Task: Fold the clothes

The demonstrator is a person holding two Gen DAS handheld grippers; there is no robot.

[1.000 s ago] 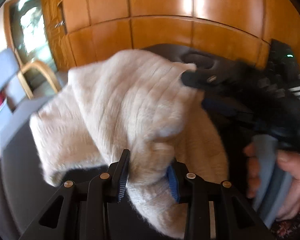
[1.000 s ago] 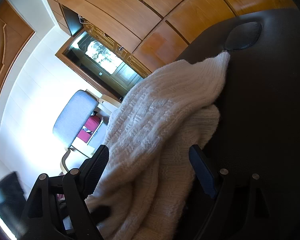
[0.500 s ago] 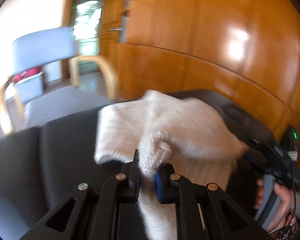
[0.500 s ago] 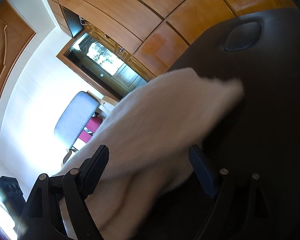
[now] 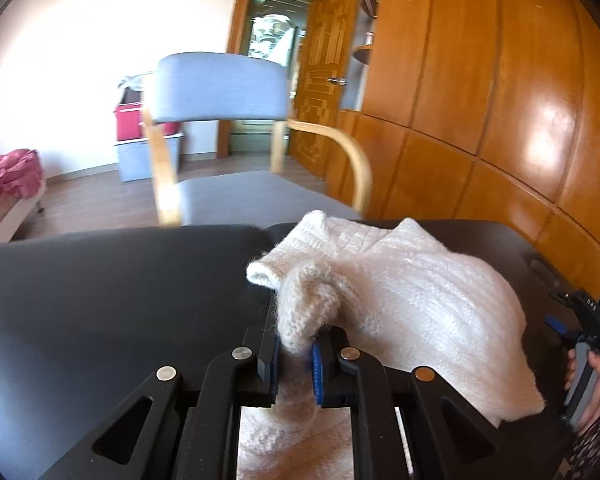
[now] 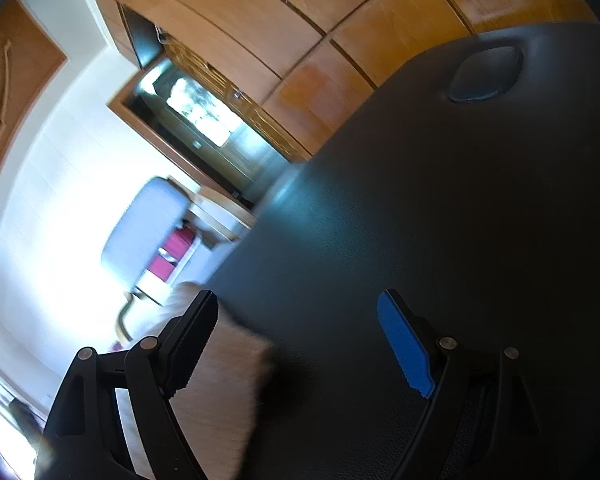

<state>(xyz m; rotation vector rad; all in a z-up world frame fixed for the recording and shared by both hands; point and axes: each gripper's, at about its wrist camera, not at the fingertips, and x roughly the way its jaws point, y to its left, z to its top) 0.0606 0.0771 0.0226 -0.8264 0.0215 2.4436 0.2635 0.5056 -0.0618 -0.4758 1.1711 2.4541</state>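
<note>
Left wrist view: the left gripper (image 5: 294,354) is clamped on a bunched fold of the cream knit sweater (image 5: 400,304), whose body lies heaped on the black padded table (image 5: 100,300) to the right of the jaws, with a ribbed cuff or hem at its far left end. To the left of the sweater the table is bare as far as its far edge, where a grey chair (image 5: 220,92) with wooden arms stands close by. Wood panelling (image 5: 480,100) runs along the table's right side. At the right border a hand (image 5: 592,384) grips the handle of the right gripper (image 5: 556,322). Behind the chair a pink bin (image 5: 130,122) sits on a grey box (image 5: 134,158); what they hold cannot be told. Right wrist view: the right gripper (image 6: 298,336) is spread wide with nothing between its fingers, over bare table (image 6: 440,220); a blurred patch of sweater (image 6: 220,384) shows at the lower left, beside the left finger. An oval inset (image 6: 486,76) marks the table's far end.
</note>
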